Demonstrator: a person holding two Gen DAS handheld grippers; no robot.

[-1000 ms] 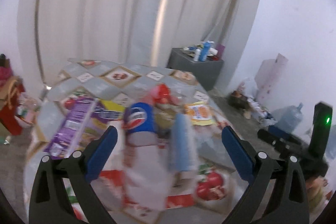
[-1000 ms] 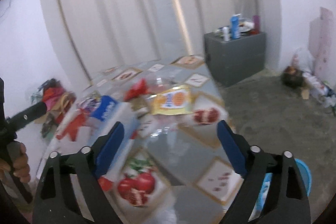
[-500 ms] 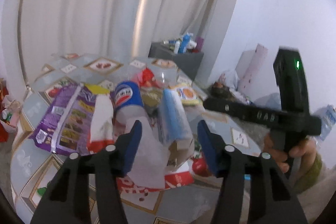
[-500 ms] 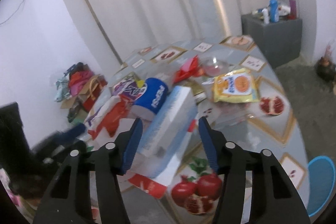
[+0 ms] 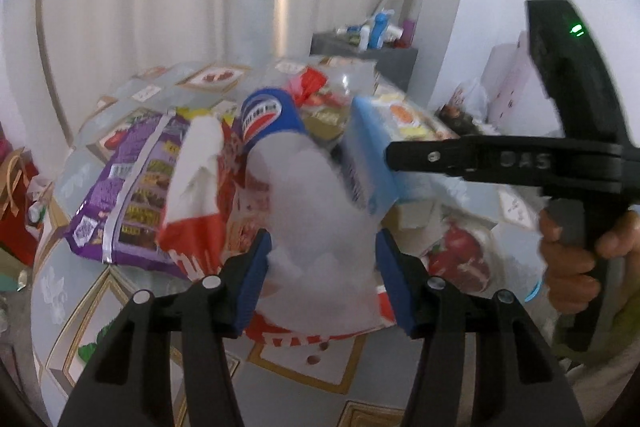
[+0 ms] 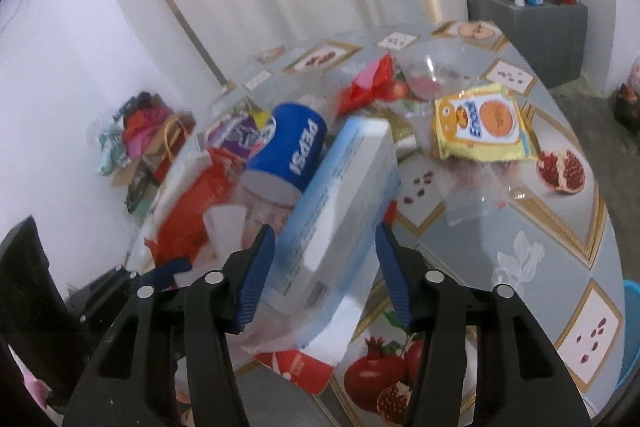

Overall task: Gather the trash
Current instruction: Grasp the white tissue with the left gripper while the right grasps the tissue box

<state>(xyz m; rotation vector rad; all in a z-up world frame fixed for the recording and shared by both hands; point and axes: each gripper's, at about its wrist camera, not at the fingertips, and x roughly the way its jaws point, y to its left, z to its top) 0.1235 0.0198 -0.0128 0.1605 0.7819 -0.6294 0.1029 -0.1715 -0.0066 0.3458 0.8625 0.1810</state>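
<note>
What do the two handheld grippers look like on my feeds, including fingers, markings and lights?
Both are black plastic. The left gripper and right gripper each have two forked black fingers with ribbed blue pads and silver screw heads. Seen from the left wrist, the right gripper's body carries embossed lettering and a green light.

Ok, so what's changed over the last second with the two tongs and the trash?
Both have come down to the pile, and their jaws have just been closing. The left tongs now straddle the Pepsi bottle; the right tongs straddle the blue box. Whether the pads press yet is unclear. The bottle, the box, the purple packet and the table stayed put.
</note>
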